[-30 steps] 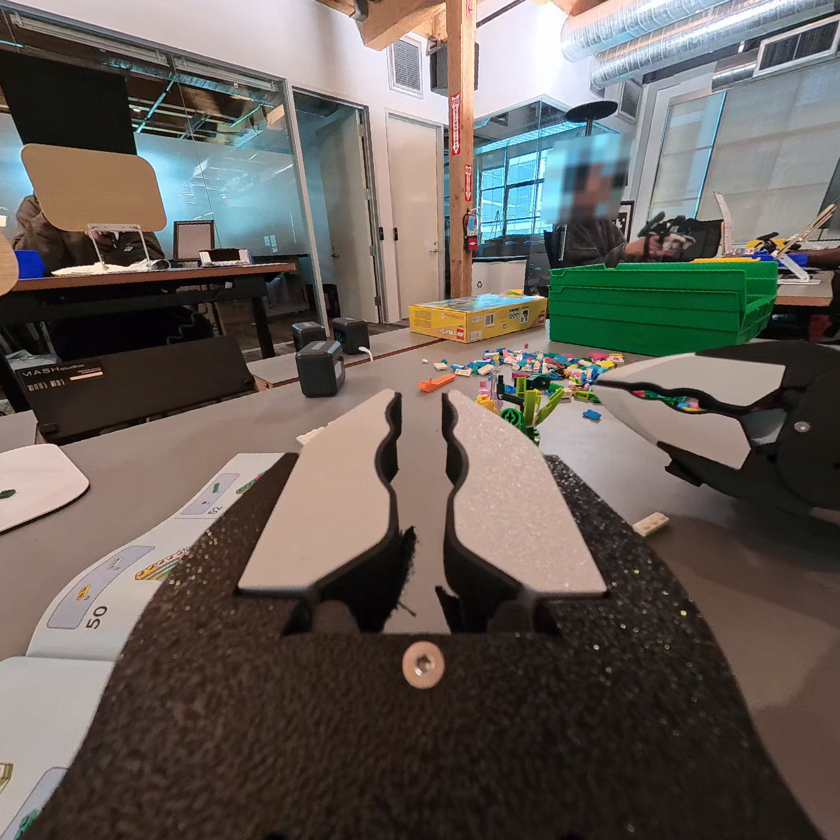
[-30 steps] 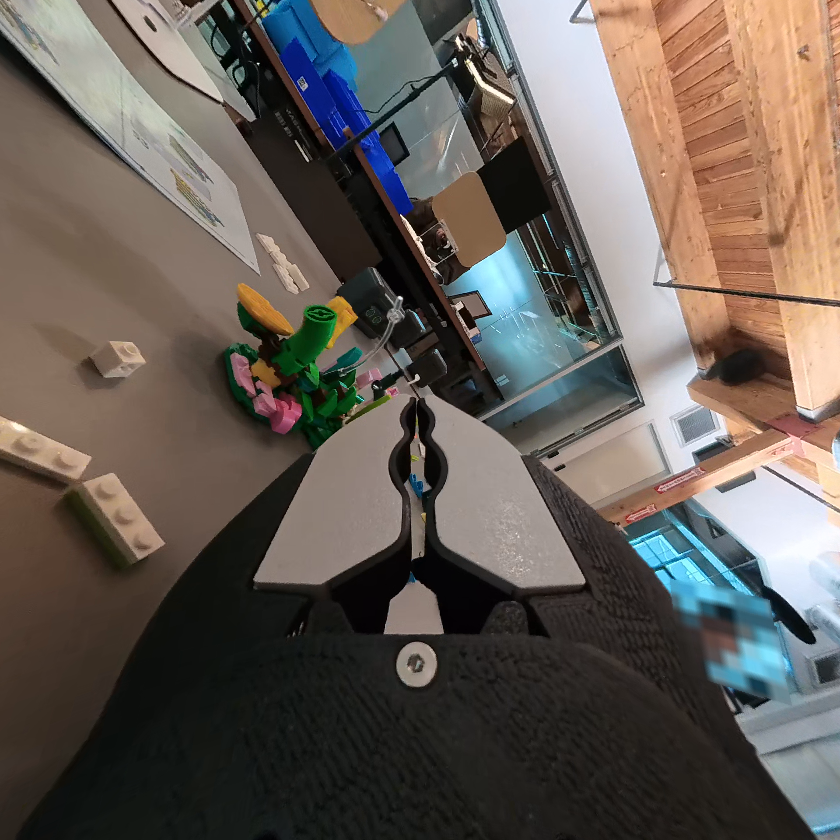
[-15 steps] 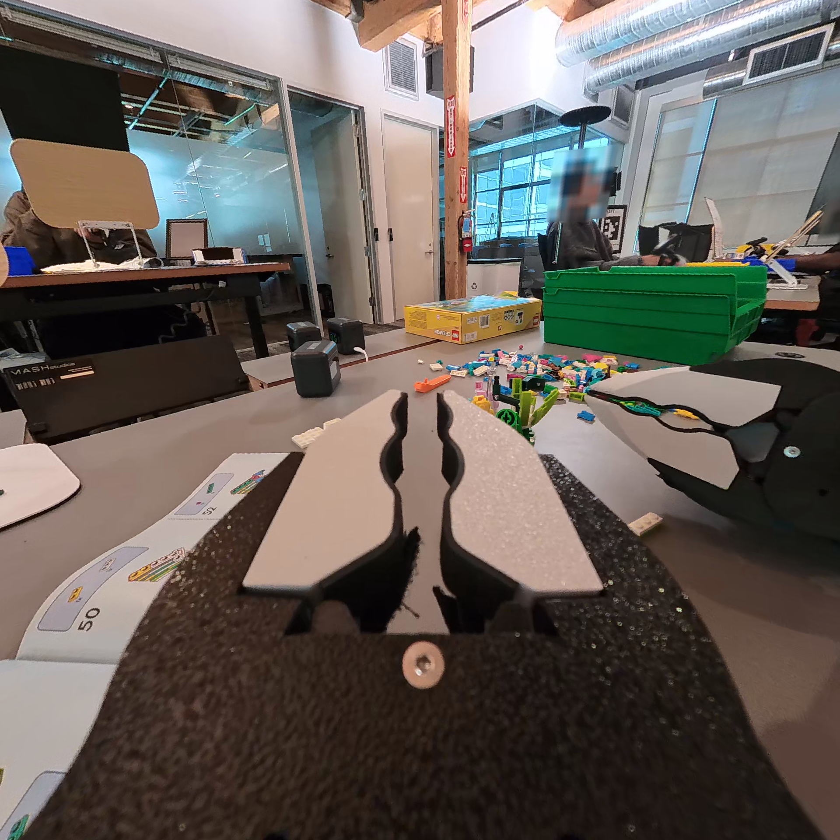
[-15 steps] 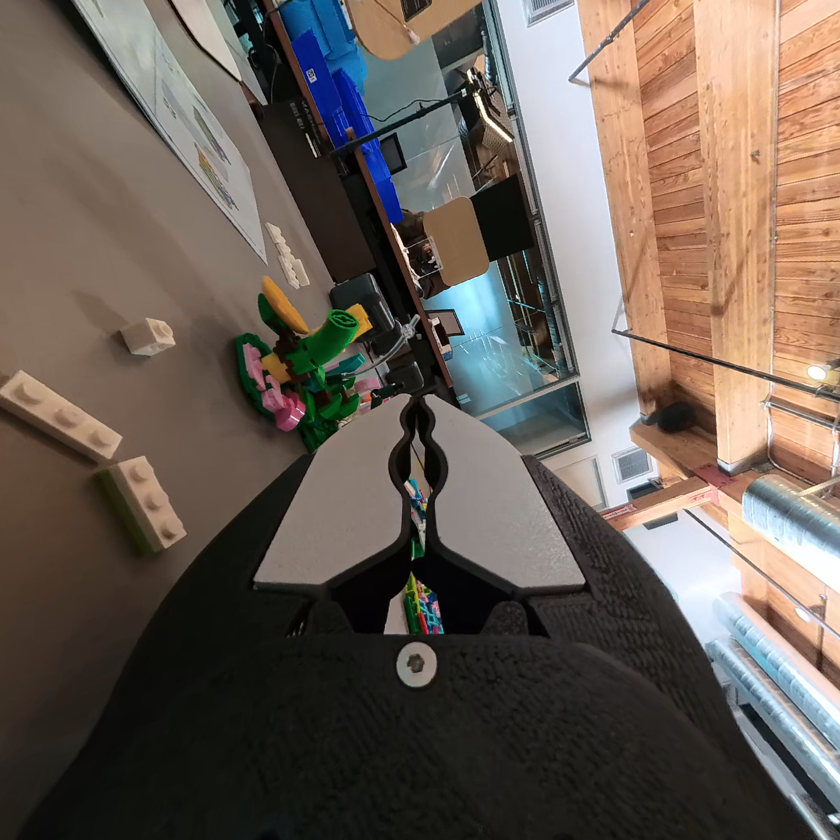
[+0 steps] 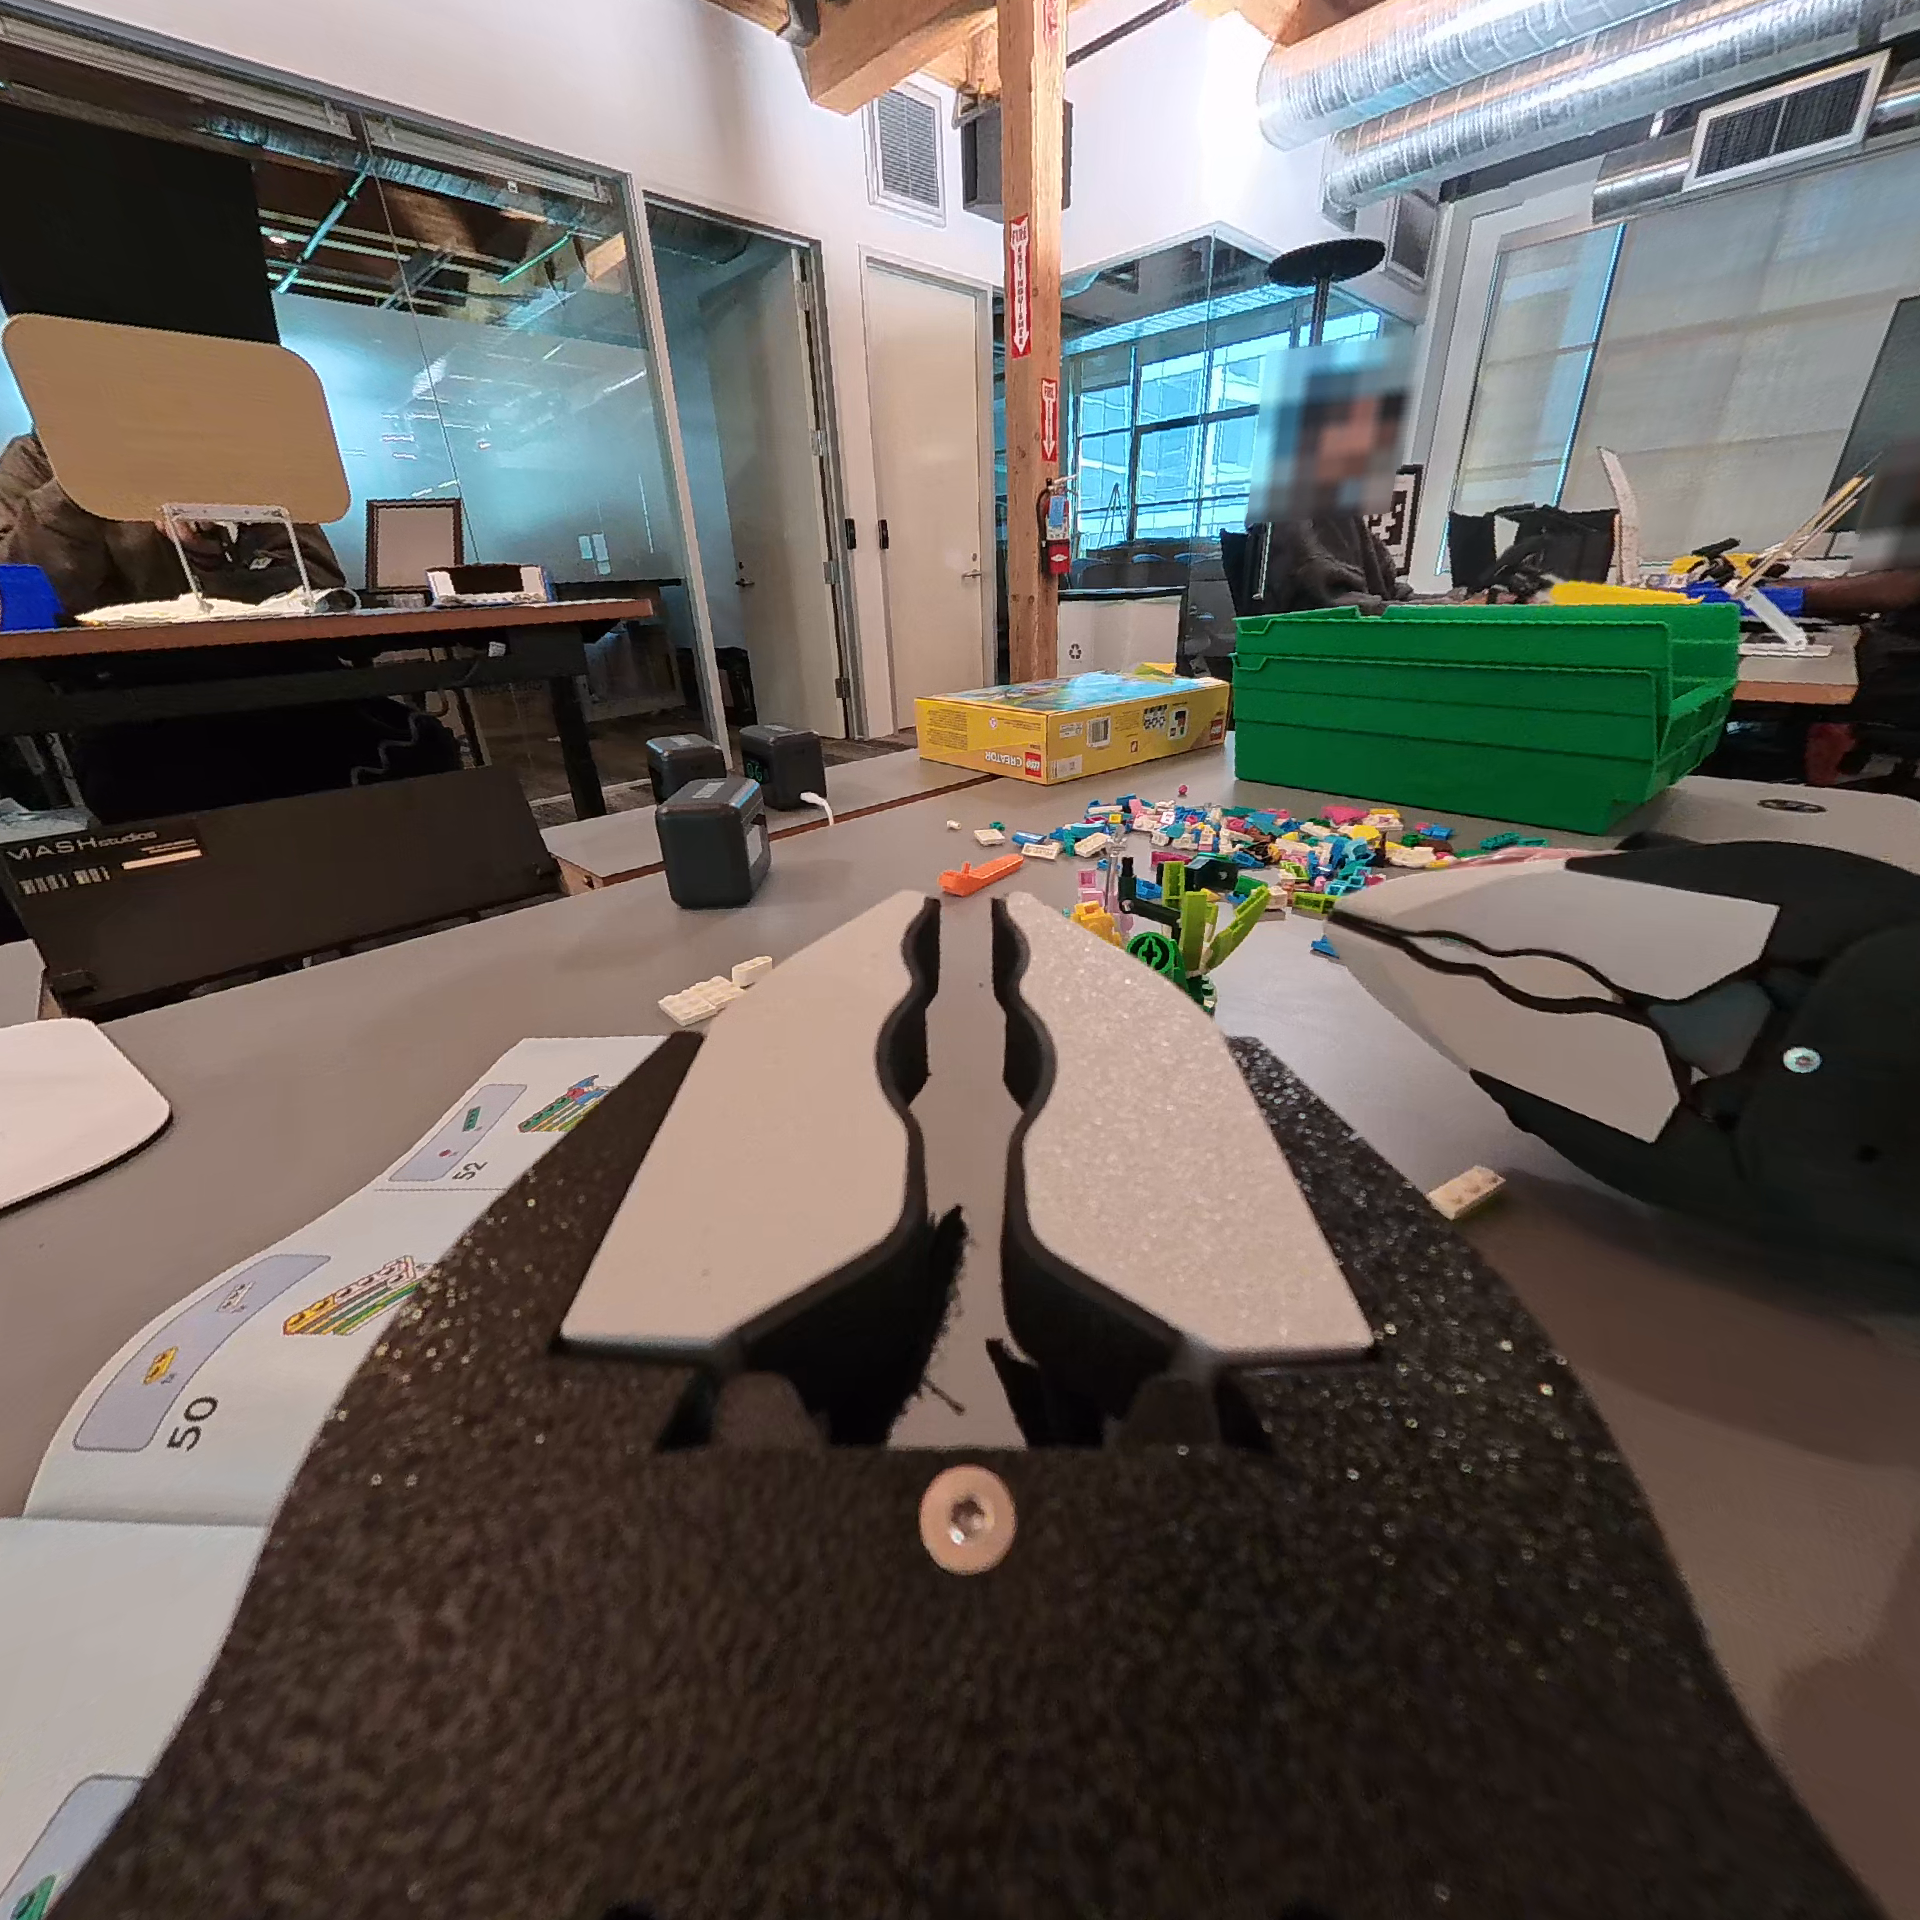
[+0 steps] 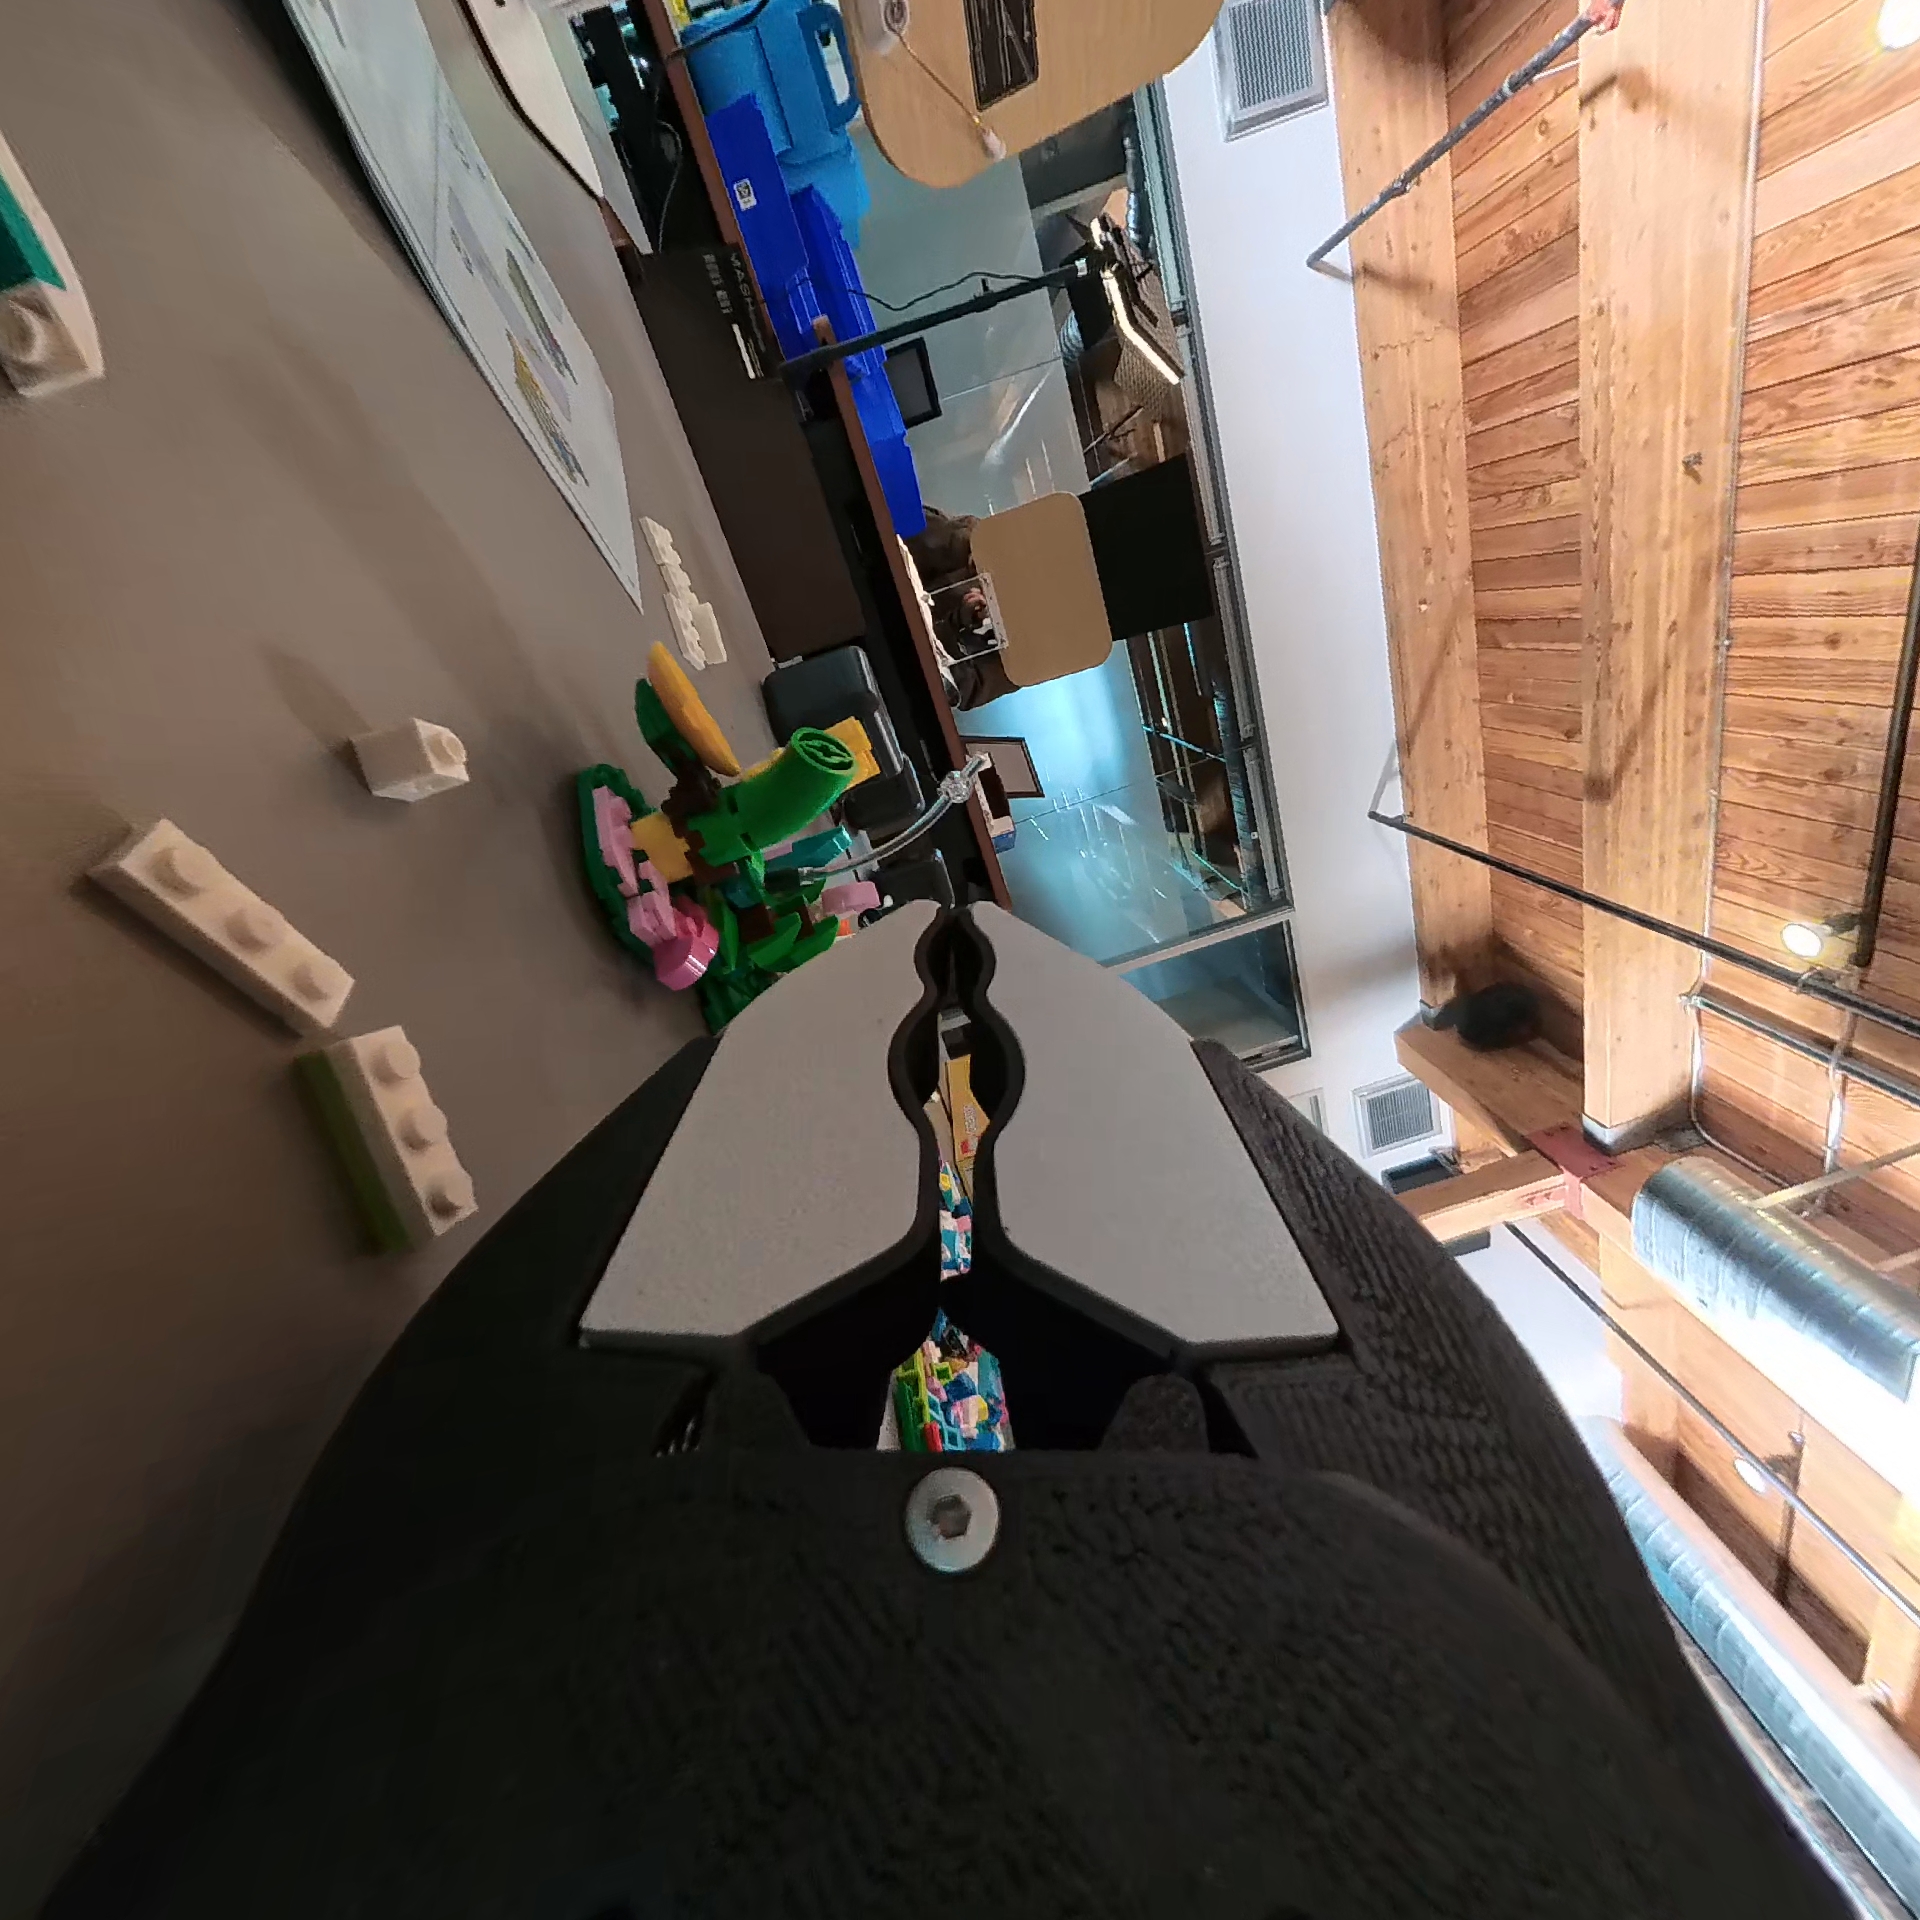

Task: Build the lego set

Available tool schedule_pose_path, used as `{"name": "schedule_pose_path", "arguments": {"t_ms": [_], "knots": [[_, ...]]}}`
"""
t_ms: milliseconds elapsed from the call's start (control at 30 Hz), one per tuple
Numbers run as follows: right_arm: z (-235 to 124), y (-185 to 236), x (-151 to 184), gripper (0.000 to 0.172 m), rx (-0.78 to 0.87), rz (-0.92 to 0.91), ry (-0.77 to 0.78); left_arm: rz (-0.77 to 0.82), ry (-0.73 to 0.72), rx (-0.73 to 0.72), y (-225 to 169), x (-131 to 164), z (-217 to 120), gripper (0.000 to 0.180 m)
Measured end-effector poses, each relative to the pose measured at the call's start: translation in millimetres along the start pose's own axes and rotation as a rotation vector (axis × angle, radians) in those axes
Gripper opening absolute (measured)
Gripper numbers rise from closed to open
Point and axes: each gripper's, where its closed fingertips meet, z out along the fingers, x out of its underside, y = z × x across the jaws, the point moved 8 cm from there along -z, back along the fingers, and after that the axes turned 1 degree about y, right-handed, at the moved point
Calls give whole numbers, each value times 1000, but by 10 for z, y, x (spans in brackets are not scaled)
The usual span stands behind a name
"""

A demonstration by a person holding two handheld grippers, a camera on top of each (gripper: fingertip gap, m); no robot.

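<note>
A small green, pink and yellow brick plant model (image 5: 1184,940) stands on the grey bench (image 5: 416,997), just beyond both claws. Left claw (image 5: 966,909) narrowly parted, empty. Right claw (image 6: 954,914) closed, empty. Loose bricks (image 5: 1247,831) lie scattered farther off.

The left gripper (image 5: 966,914) hovers slightly open and empty above the grey table (image 5: 416,997), near a green brick model (image 5: 1184,925).

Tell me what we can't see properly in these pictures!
- Booklet: left wrist view, partly hidden under the left hand-held gripper.
- Brick pile: right wrist view, only a sliver shows between the right hand-held gripper's fingers.
- White brick: cut off by the left edge, blurred.
</note>
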Motion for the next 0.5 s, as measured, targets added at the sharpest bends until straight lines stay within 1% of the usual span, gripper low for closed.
{"name": "schedule_pose_path", "arguments": {"t_ms": [500], "knots": [[-8,26,-28,0,-17,-34,-19,-9,-7,24,-16,-3,0,9]]}}
